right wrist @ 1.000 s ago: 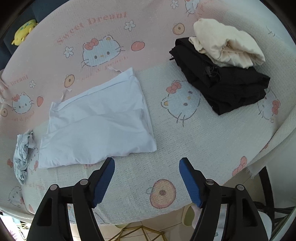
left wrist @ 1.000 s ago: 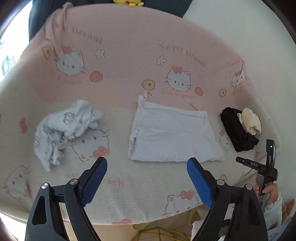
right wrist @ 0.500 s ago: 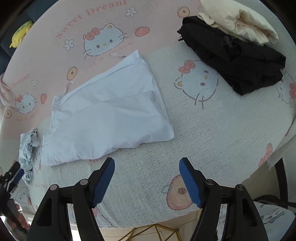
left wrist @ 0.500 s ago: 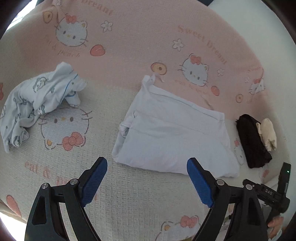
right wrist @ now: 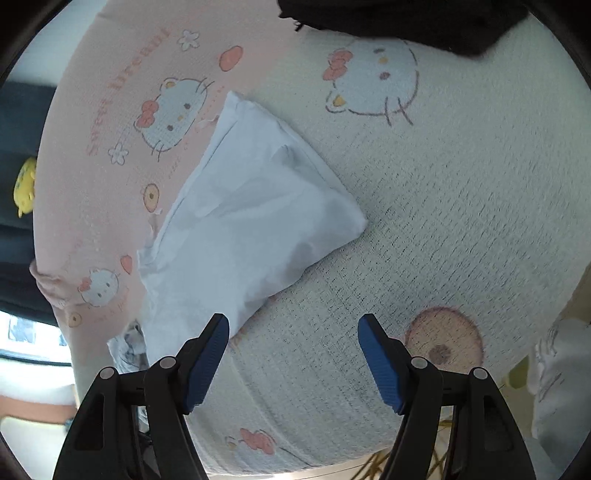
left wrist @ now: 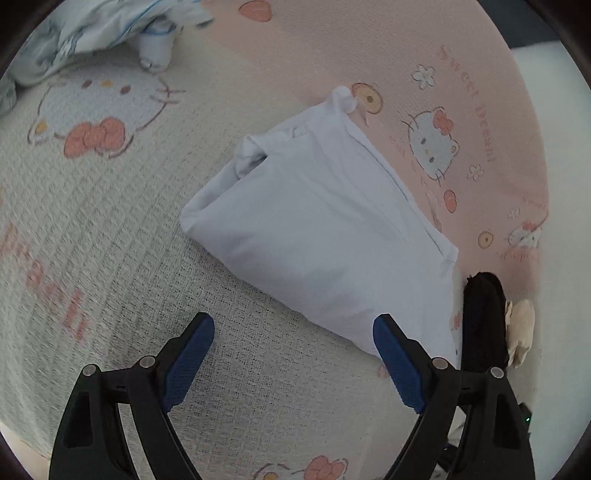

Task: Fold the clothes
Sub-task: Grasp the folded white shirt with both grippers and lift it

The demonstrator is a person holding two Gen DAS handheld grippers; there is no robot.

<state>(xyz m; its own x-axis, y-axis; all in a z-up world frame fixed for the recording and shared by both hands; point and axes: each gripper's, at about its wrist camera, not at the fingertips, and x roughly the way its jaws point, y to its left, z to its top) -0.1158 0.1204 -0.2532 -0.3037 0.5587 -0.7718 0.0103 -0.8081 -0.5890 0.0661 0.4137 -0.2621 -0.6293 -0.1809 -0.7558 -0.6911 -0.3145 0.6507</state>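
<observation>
Presently catalogued, from the jaws outward:

Left gripper [left wrist: 293,332]: jaws wide apart, nothing between them, hovering over bare blanket.

Right gripper [right wrist: 293,332]: jaws likewise spread and empty, over bare blanket.

White garment [left wrist: 332,236]: partly folded, lying flat on the printed blanket [left wrist: 110,258]; not touched by either gripper.

Bearing from left jaws: ahead and to the right; its near edge runs just past the right-hand blue pad [left wrist: 397,363].

Bearing from right jaws: ahead and to the left; its near corner lies just beyond the left-hand blue pad [right wrist: 205,363].

Long axis: crosswise between the two grippers, so each faces one end of the near edge.

Nearer hand: judged about equal; neither reaches the cloth yet.

Black folded garment [left wrist: 482,321]: beyond the white one's right end, a cream piece [left wrist: 521,328] on it.

Crumpled patterned garment [left wrist: 92,29]: far left, well apart, unfolded.

Step judged: approach to grasp the near edge for another fold.
</observation>
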